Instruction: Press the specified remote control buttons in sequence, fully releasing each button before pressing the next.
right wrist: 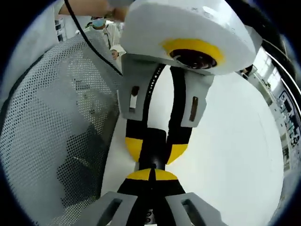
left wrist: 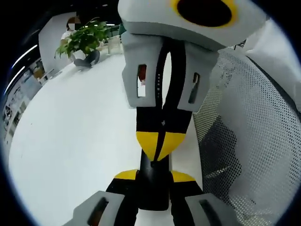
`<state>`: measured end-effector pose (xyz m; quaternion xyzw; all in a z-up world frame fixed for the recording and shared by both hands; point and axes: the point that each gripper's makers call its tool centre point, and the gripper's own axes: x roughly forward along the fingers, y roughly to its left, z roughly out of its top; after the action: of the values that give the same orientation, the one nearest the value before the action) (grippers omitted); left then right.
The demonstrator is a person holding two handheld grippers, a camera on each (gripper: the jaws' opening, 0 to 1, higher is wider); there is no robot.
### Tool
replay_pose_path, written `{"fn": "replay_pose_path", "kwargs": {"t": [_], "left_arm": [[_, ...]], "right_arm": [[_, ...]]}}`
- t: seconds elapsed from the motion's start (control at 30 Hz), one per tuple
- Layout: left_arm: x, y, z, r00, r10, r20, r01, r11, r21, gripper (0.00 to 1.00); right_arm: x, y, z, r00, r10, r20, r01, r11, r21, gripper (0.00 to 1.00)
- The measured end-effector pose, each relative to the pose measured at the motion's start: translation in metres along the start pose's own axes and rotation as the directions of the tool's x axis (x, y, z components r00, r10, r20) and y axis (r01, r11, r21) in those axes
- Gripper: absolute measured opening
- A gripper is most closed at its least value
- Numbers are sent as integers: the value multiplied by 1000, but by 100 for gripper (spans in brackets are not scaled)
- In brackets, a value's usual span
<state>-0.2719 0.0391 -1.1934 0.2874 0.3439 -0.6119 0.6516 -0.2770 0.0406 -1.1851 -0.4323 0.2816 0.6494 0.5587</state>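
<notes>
White table top (left wrist: 70, 141) lay under both grippers, smooth and bare where I could see it. In the left gripper view, the left gripper (left wrist: 154, 176) rose from the bottom with its two yellow-tipped jaws a little apart. Between them it clamped a slim black remote (left wrist: 153, 188), which stood up out of the jaws and pointed away from the camera. I could not make out any buttons on the remote, because it was dark and mostly covered by the jaws.

The right gripper (left wrist: 160, 146) came down from the top of that same view, facing the left one. Its yellow tips were pressed together with no gap and nothing was held between them. They met the far end of the remote and seemed to touch it, but I could not tell if a button was pushed in.

In the right gripper view the same meeting showed from the other side: closed yellow tips below, the remote just above them between the other gripper's jaws.

Beside the table stood a white mesh panel (left wrist: 254, 141) full of small holes. A thin black cable (right wrist: 89, 42) ran across it. At the far edge of the table a green plant (left wrist: 84, 40) stood in a pot.
</notes>
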Motion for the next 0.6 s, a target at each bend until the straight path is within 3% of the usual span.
{"fn": "replay_pose_path", "kwargs": {"t": [0.13, 0.33, 0.53, 0.6], "left_arm": [[1, -1, 0, 1000, 4, -8, -4, 1000, 12, 22], [0, -1, 0, 1000, 5, -10, -5, 1000, 16, 22], [0, -1, 0, 1000, 11, 5, -12, 1000, 8, 22], [0, 0, 0, 1000, 10, 10, -10, 1000, 5, 22]], "right_arm": [[1, 1, 0, 999, 5, -50, -12, 990, -142, 0], [2, -1, -1, 997, 56, -58, -63, 991, -119, 0], [1, 0, -1, 999, 35, -10, -35, 996, -84, 0], [1, -1, 0, 1000, 30, -7, -30, 999, -37, 0]]}}
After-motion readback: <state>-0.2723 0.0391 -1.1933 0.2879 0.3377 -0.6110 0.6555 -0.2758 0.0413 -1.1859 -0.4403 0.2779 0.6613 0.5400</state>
